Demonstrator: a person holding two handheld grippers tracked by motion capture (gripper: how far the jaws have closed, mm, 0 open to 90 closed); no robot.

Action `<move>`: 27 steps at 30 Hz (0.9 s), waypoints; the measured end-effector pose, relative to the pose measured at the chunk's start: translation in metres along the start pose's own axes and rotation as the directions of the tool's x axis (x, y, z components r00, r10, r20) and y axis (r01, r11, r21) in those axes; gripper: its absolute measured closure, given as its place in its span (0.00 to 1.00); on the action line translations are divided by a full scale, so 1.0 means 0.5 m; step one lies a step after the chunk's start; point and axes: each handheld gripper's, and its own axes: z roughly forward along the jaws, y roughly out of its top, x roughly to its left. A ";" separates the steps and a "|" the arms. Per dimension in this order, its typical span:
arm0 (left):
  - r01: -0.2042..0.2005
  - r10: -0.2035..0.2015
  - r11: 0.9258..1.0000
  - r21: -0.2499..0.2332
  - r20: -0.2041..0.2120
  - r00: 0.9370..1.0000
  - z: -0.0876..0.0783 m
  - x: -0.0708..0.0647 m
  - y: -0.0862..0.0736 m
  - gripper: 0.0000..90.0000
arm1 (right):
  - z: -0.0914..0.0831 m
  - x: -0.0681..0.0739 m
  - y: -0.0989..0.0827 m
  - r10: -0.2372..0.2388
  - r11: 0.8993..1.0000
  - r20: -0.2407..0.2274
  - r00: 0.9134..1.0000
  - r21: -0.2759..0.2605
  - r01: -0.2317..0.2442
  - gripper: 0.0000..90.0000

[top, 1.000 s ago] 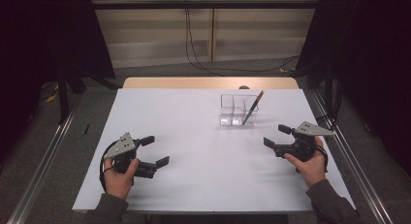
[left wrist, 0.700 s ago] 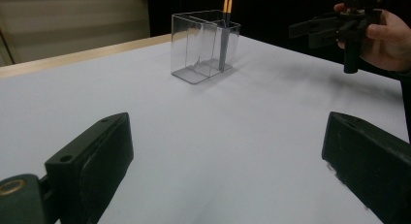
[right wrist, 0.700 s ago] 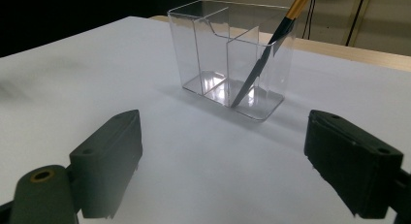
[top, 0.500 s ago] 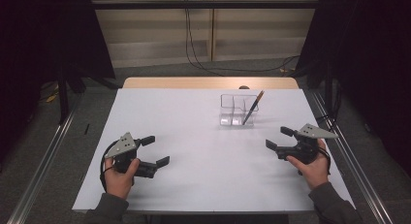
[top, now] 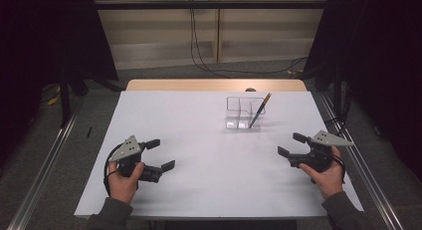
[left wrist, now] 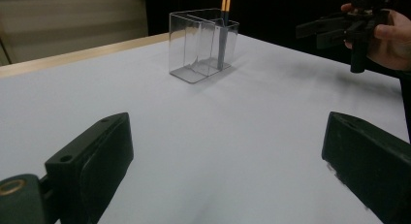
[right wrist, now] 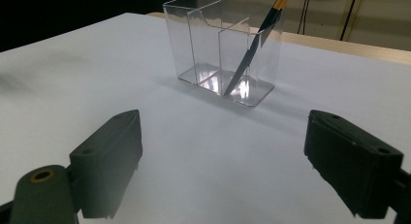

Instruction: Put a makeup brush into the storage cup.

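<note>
A clear plastic organiser with several compartments is seen standing upright on the white surface, toward its far right part. A brush with a dark lower shaft and an orange-gold upper end is leaned inside the organiser's right-hand compartment, its top tilted past the rim. No brand, label or writing can be read on the organiser, the brush or the surface.

The right gripper is held near the right edge of the surface, well apart from the organiser; its fingers are spread wide with nothing between them. The left gripper is held at the near left, farther from the organiser; its fingers are likewise parted and empty. A grey three-cornered plate is carried on top of each gripper. Beyond the surface, a wooden edge and dangling cables are seen.
</note>
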 end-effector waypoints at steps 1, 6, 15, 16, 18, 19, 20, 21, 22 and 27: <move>-0.002 0.002 1.000 0.002 0.000 1.000 0.000 0.000 0.000 0.05 | -0.001 0.000 -0.001 0.002 1.000 -0.001 1.000 -0.001 -0.002 0.15; -0.001 0.001 1.000 -0.005 0.018 1.000 0.002 0.004 -0.001 0.05 | -0.007 0.002 -0.003 -0.006 1.000 0.001 1.000 0.002 0.006 0.15; -0.001 0.001 1.000 0.001 -0.001 1.000 0.005 0.002 0.002 0.05 | -0.020 -0.003 -0.010 0.001 1.000 0.011 1.000 0.002 -0.001 0.15; -0.003 0.003 1.000 0.002 0.001 1.000 0.005 0.002 0.002 0.05 | -0.023 -0.002 -0.011 0.001 1.000 0.011 1.000 0.004 -0.001 0.15; -0.005 0.005 1.000 0.003 0.001 1.000 0.006 0.003 0.003 0.05 | -0.026 -0.001 -0.012 -0.006 1.000 0.012 1.000 0.003 0.006 0.15; -0.004 0.004 1.000 0.004 0.000 1.000 0.007 0.002 0.003 0.05 | -0.028 0.000 -0.012 -0.004 1.000 0.016 1.000 0.005 0.004 0.15; -0.002 0.002 1.000 0.004 0.002 1.000 0.008 0.002 0.003 0.05 | -0.028 0.000 -0.013 -0.008 1.000 0.015 1.000 0.006 0.008 0.15; -0.007 0.007 1.000 0.003 0.004 1.000 0.009 0.003 0.003 0.05 | -0.030 -0.001 -0.014 -0.008 1.000 0.012 1.000 0.007 0.008 0.15; -0.008 0.008 1.000 0.006 0.004 1.000 0.009 0.003 0.003 0.05 | -0.031 -0.001 -0.015 -0.006 1.000 0.014 1.000 0.006 0.006 0.15; -0.006 0.005 1.000 0.008 0.009 1.000 0.016 0.003 0.003 0.05 | -0.036 -0.001 -0.016 -0.009 1.000 0.019 1.000 0.011 0.009 0.14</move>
